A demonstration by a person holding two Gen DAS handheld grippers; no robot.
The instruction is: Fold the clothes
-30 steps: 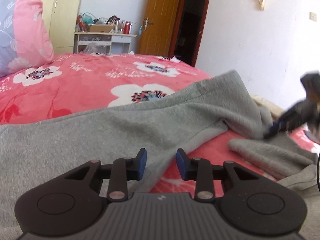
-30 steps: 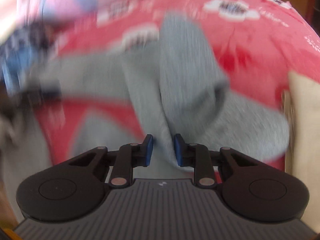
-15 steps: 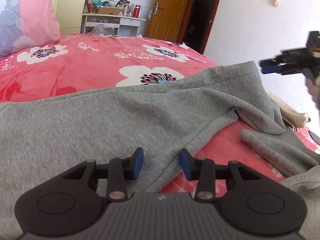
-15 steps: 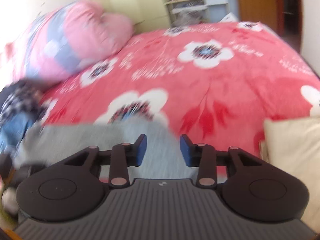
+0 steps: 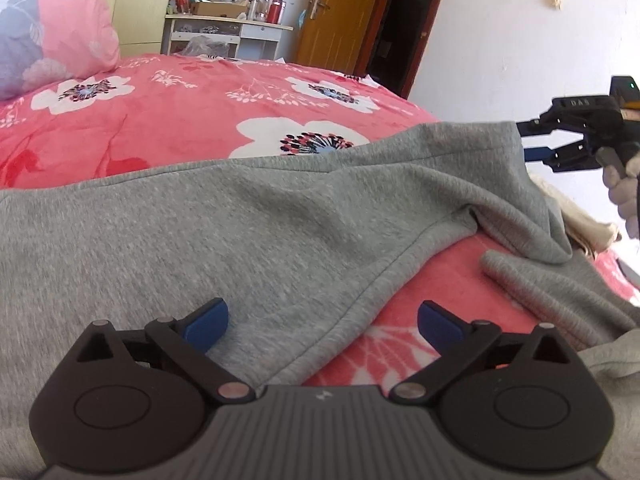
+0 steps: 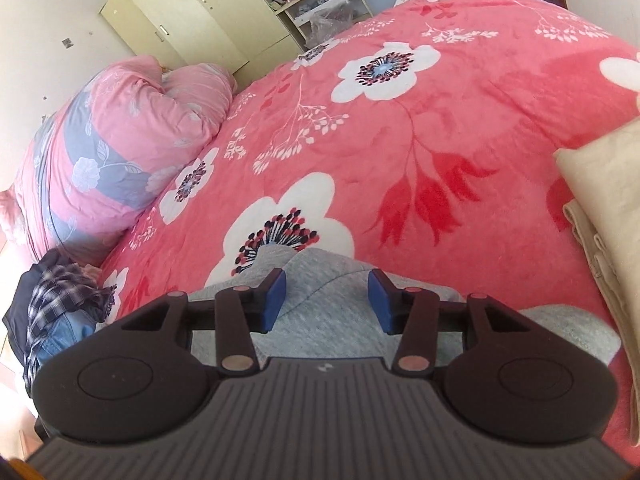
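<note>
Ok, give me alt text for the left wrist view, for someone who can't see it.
The left tool, jaws open and empty, hovers over a grey sweatshirt spread on a red floral bedspread. The right tool is in the air at the right edge.

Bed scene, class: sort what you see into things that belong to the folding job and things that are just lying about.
Belongs to the job:
grey garment
left tongs, open
right tongs, open

Just lying about:
pillow
beige cloth
plaid clothes
cluttered desk
</note>
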